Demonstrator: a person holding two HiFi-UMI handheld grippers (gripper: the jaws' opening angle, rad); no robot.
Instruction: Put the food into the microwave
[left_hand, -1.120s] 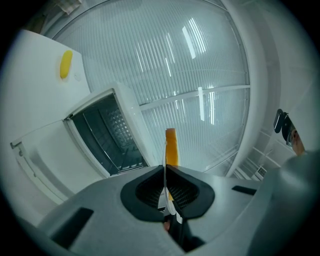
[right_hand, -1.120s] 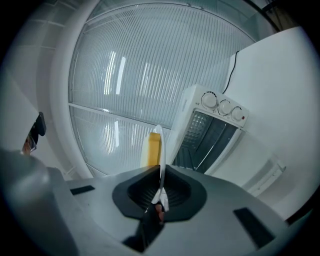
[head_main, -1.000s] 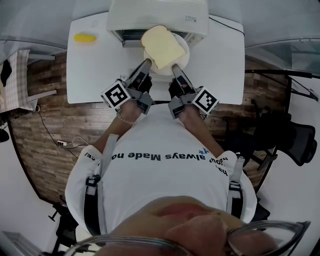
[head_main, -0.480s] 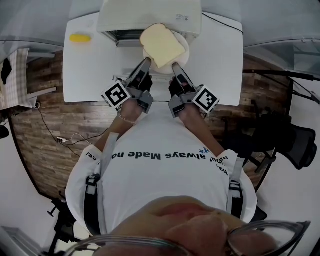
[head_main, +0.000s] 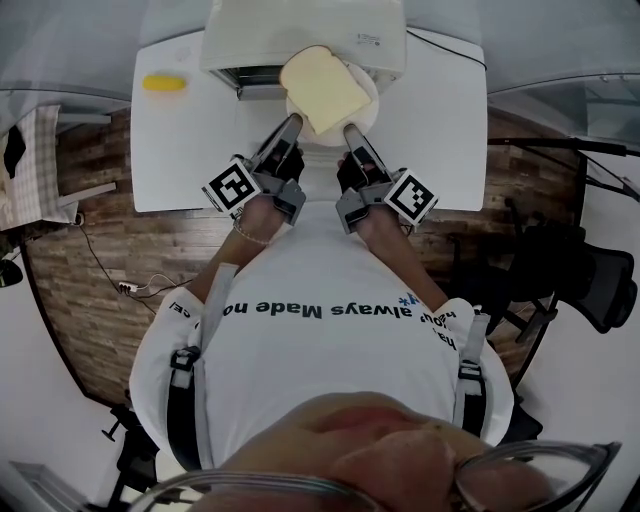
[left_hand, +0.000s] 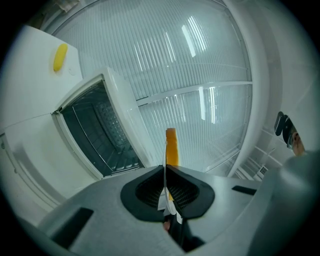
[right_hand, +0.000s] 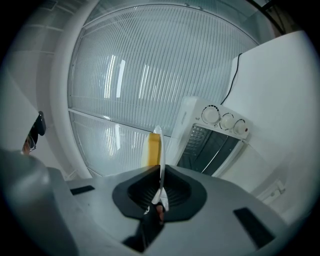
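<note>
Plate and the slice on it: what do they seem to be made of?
The plate is probably glazed white ceramic, possibly melamine: a thin, smooth, rigid rim, pinched edge-on by the left tongs and right tongs. The slice looks like bread, maybe a replica: pale matte face with a tan crust edge.

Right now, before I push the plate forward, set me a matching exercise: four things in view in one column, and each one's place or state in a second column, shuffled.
Things
1. bread slice
2. plate
3. yellow object
4. microwave

Places or states
A. front open, rack showing inside
B. clamped at its rim by the left gripper and the right gripper
C. lying on the plate
D. alone on the table, to the left of the microwave

Pairs: 1-C, 2-B, 3-D, 4-A
</note>
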